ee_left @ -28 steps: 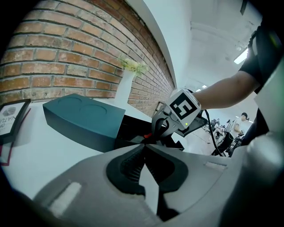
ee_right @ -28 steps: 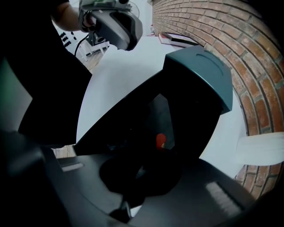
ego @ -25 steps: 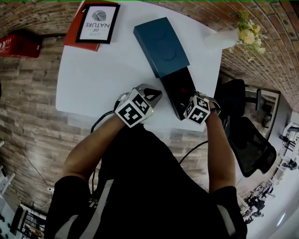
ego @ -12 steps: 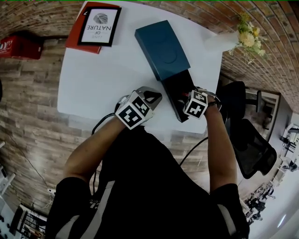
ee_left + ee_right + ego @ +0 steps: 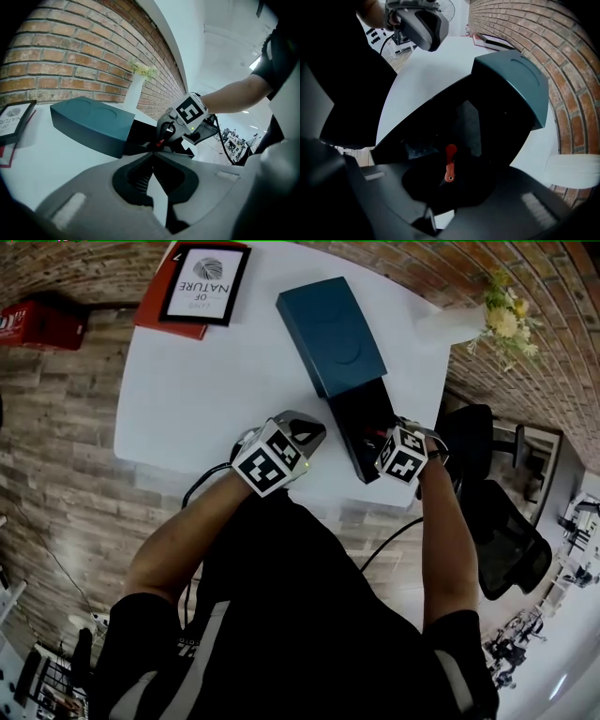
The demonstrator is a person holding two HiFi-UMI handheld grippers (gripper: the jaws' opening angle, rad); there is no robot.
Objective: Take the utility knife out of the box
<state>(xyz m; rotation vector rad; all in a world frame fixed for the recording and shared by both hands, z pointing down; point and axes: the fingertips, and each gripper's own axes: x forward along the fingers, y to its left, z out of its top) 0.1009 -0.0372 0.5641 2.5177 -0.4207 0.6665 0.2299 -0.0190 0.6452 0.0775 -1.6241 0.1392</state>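
A teal box sleeve [image 5: 333, 334] lies on the white table [image 5: 206, 399], and its black inner tray [image 5: 361, 418] is slid out toward me. My right gripper [image 5: 384, 441] points straight down into the tray's near end. Its jaws have just been closing, and the red utility knife [image 5: 450, 161] stands between them, clamped at its end. From the left gripper view the knife [image 5: 161, 140] shows as a red tip under the right gripper [image 5: 165, 136]. My left gripper [image 5: 305, 432] rests shut and empty near the front table edge, left of the tray.
A framed print on a red book [image 5: 202, 282] lies at the table's far left. A white vase with yellow flowers [image 5: 469, 320] stands at the far right by the brick wall. An office chair [image 5: 487, 502] is beside the table's right edge.
The right gripper has shifted slightly over the tray's near end. The left gripper has stayed where it was.
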